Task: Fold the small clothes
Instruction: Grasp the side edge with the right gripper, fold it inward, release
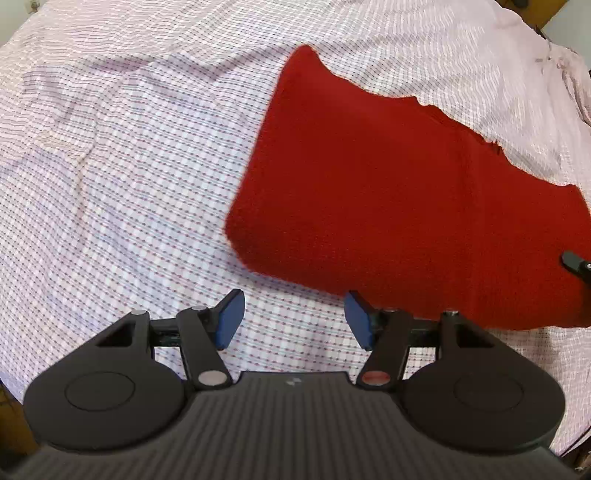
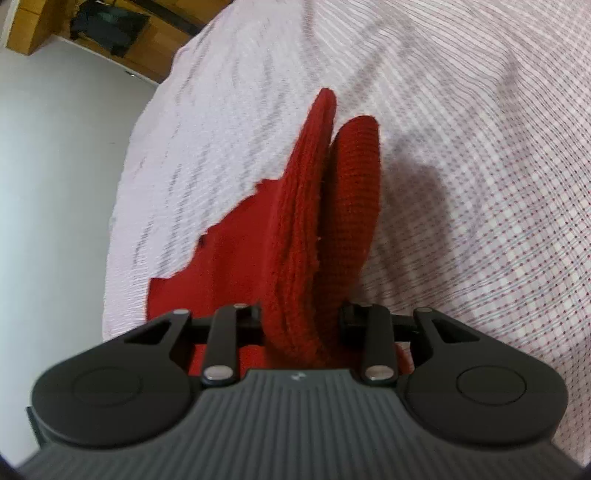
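Note:
A red knitted cloth (image 1: 388,192) lies folded on the checked bedsheet (image 1: 129,166), to the right in the left wrist view. My left gripper (image 1: 293,319) is open and empty, just short of the cloth's near edge. My right gripper (image 2: 301,321) is shut on a bunched fold of the red cloth (image 2: 314,229), which stands up between its fingers and hides the pads. A bit of the right gripper (image 1: 576,262) shows at the cloth's right edge in the left wrist view.
The pink-and-white checked sheet (image 2: 480,184) covers the whole bed. The bed's edge, a pale floor (image 2: 55,166) and wooden furniture (image 2: 44,26) with a dark bag show at the left of the right wrist view.

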Available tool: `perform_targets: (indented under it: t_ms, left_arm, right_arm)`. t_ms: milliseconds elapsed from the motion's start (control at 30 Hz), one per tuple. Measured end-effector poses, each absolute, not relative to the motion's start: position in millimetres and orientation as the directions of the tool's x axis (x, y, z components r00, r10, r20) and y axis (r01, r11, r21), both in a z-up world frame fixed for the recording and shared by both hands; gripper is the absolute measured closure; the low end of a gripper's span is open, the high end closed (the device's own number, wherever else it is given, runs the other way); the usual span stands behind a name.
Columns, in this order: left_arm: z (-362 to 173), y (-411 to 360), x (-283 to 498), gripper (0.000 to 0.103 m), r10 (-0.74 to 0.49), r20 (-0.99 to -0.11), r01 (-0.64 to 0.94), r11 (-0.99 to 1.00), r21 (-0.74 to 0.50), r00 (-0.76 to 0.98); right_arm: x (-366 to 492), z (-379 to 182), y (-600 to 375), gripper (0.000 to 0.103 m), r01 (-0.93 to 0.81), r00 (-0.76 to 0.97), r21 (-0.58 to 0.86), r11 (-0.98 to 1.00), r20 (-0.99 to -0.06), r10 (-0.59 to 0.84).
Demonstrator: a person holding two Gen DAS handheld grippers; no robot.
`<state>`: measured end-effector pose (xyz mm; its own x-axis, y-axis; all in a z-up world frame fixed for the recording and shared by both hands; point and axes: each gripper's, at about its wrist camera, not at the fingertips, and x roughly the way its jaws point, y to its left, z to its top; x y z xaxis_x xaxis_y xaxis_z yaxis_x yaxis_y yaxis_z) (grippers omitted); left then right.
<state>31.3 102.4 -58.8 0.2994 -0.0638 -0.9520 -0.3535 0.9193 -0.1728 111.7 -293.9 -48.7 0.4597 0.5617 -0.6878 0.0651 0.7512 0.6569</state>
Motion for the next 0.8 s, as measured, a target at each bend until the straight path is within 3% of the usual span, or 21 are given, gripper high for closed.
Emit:
perform_targets:
  t_ms: [467,800]
  left_arm:
    - [-49,145,6,0.037,-0.084,-0.94,-0.378,0.901,-0.213,0.33]
    - [-35,188,2,0.037,-0.057,-0.935,-0.382,0.903,-0.199,0.351]
  right_arm:
    - [95,17,-232,0.07,-0.071,0.466,0.611,0.789,-0.679,0.568]
    - [87,41,-186,0.07,-0.077,0.463,0.599,0.797,-0.687,0.561]
